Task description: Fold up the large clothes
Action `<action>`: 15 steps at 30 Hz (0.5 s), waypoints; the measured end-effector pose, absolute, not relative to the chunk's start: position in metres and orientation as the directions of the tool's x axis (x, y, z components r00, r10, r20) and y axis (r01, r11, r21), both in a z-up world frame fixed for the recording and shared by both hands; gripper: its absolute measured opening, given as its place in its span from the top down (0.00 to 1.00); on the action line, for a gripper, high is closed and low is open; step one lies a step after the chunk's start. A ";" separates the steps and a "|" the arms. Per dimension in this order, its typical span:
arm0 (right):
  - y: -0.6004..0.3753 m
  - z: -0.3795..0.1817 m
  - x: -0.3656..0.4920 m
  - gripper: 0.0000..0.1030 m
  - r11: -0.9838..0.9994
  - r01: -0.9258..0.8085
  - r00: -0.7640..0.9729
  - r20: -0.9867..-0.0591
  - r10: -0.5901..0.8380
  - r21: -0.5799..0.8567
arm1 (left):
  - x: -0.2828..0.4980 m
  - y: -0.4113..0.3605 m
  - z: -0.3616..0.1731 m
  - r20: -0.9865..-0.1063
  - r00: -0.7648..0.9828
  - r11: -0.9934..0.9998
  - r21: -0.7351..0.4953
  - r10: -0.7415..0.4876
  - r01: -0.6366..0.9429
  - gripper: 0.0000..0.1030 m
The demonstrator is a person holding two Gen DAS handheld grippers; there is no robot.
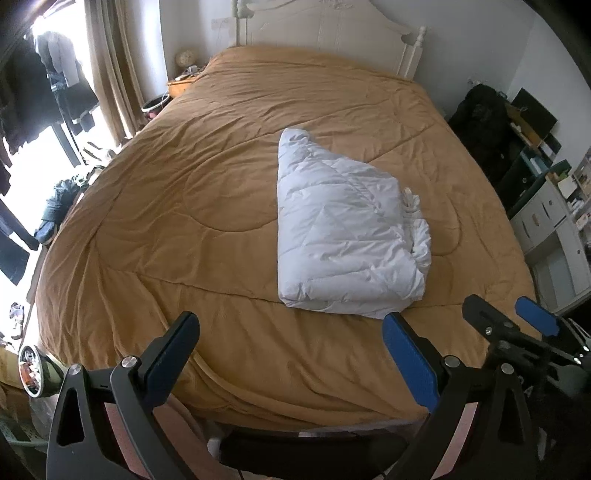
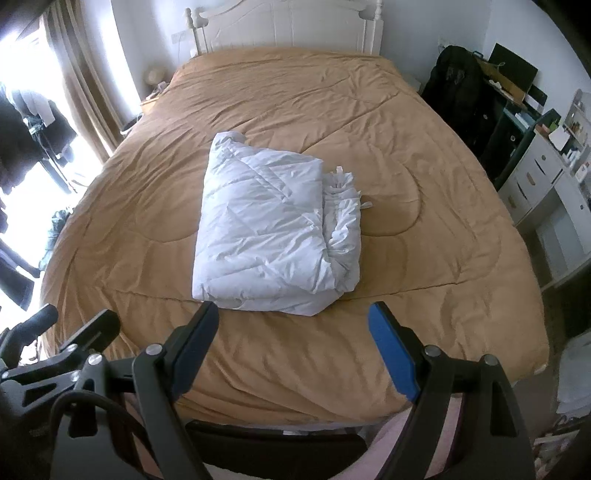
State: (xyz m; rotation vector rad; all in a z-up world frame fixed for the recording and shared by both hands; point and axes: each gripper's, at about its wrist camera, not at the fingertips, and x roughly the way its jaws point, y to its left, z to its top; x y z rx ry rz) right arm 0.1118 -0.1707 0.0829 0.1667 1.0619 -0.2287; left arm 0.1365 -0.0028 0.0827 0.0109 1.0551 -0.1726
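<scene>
A white quilted garment (image 1: 343,229) (image 2: 273,225) lies folded into a thick rectangle on the tan bedspread (image 1: 207,206) (image 2: 424,229), a bit right of the bed's middle. My left gripper (image 1: 291,325) hangs open above the bed's near edge, nothing between its fingers, the bundle just beyond its blue right pad (image 1: 406,354). My right gripper (image 2: 295,314) is open too and empty, with the bundle's near edge straight ahead of it. In the left wrist view the right gripper (image 1: 509,314) shows at the far right. The left gripper (image 2: 77,325) appears at the lower left of the right wrist view.
A white headboard (image 1: 325,26) (image 2: 288,26) stands at the far end. Curtains and a bright window (image 1: 22,155) are on the left, with clothes piled on the floor (image 1: 59,199). White drawers and shelves (image 2: 546,177) and a dark bag (image 2: 454,85) line the right side.
</scene>
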 end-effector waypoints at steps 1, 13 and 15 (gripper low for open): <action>-0.170 0.082 0.112 0.19 0.964 0.265 0.466 -0.878 -0.111 0.019 | 0.136 -0.003 0.083 -0.866 0.481 0.987 -0.070 -0.134 0.148 0.03; -0.163 0.074 0.108 0.19 0.965 0.263 0.439 -0.890 -0.121 -0.001 | 0.135 0.002 0.082 -0.873 0.467 0.984 -0.075 -0.142 0.159 0.03; -0.163 0.074 0.108 0.19 0.965 0.263 0.440 -0.889 -0.123 -0.004 | 0.135 0.001 0.082 -0.873 0.465 0.983 -0.079 -0.148 0.165 0.03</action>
